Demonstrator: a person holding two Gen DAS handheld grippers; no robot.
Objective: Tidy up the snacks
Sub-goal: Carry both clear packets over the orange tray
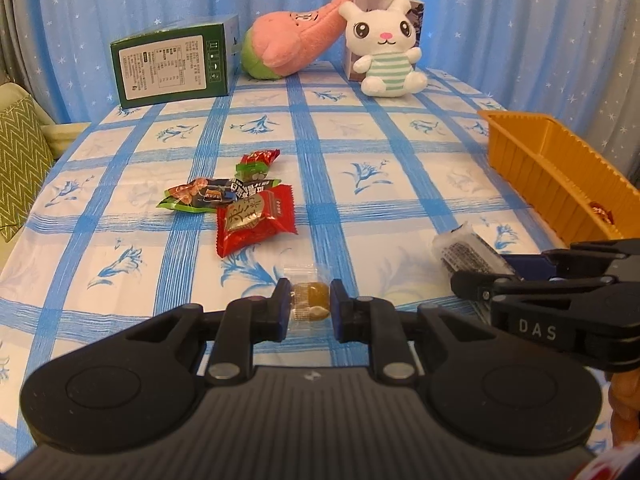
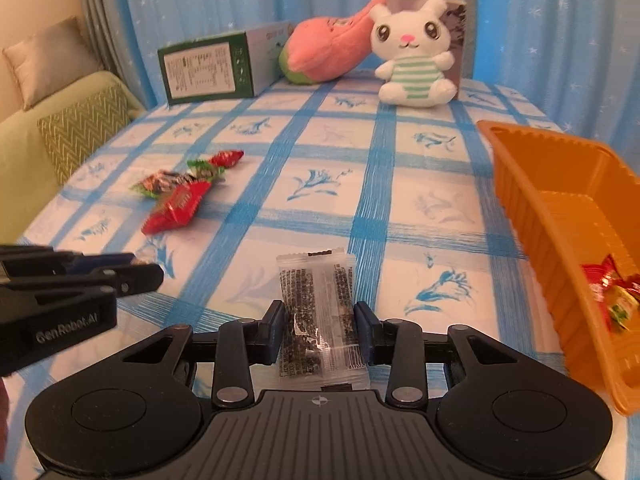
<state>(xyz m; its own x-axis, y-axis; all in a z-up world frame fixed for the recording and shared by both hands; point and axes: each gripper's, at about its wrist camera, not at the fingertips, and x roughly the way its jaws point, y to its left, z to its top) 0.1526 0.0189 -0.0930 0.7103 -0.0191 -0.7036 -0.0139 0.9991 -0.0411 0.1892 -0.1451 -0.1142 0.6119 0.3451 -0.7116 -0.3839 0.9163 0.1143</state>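
Observation:
My left gripper (image 1: 310, 300) is shut on a small clear-wrapped brown candy (image 1: 310, 298) near the table's front edge. My right gripper (image 2: 320, 326) is shut on a clear packet of black sesame bar (image 2: 318, 312); the packet also shows in the left wrist view (image 1: 466, 250). A pile of loose snacks lies mid-table left: a big red packet (image 1: 256, 218), a dark green-ended packet (image 1: 208, 196) and a red-green candy (image 1: 256, 162). An orange tray (image 2: 532, 208) on the right holds red wrapped candies (image 2: 612, 288).
At the back stand a green box (image 1: 172, 66), a pink plush (image 1: 296, 38) and a white bunny plush (image 1: 386, 46) leaning on a grey box. A sofa with a zigzag cushion (image 2: 80, 132) is left of the table. Blue curtains hang behind.

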